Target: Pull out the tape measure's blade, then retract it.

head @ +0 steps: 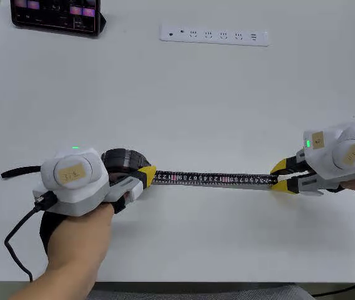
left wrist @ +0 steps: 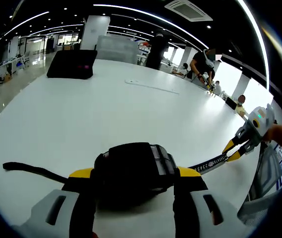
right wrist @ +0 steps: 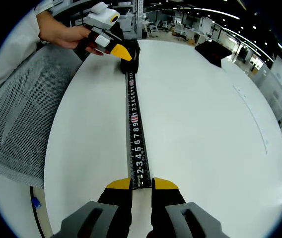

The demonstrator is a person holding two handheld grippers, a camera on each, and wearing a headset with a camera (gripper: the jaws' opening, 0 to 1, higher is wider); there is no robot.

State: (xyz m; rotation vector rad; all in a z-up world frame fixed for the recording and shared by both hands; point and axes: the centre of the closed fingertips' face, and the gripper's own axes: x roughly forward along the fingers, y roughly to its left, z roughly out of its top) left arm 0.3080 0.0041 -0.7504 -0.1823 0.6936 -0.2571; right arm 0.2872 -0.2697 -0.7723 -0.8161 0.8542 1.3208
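While left tongs (left wrist: 135,174) clamp the black case (head: 122,161), right tongs (right wrist: 136,184) pinch its numbered blade (right wrist: 133,124), stretched flat.

1. Head view: above the near edge of the table (head: 227,112), facing down and away, close over left gripper (head: 145,177) and right gripper (head: 282,176).
2. Left gripper view: low, tight on the case (left wrist: 131,168), facing right along the blade (left wrist: 208,164).
3. Right gripper view: low, facing left; all share the blade, probably the power strip (head: 215,35) too.

I cannot see the tip of the blade (right wrist: 136,144): the right gripper (right wrist: 141,184) clamps over it. The left gripper (left wrist: 135,173) hides the lower part of the tape measure case (left wrist: 131,161). In the left gripper view, markings beyond the jaws are unreadably small.
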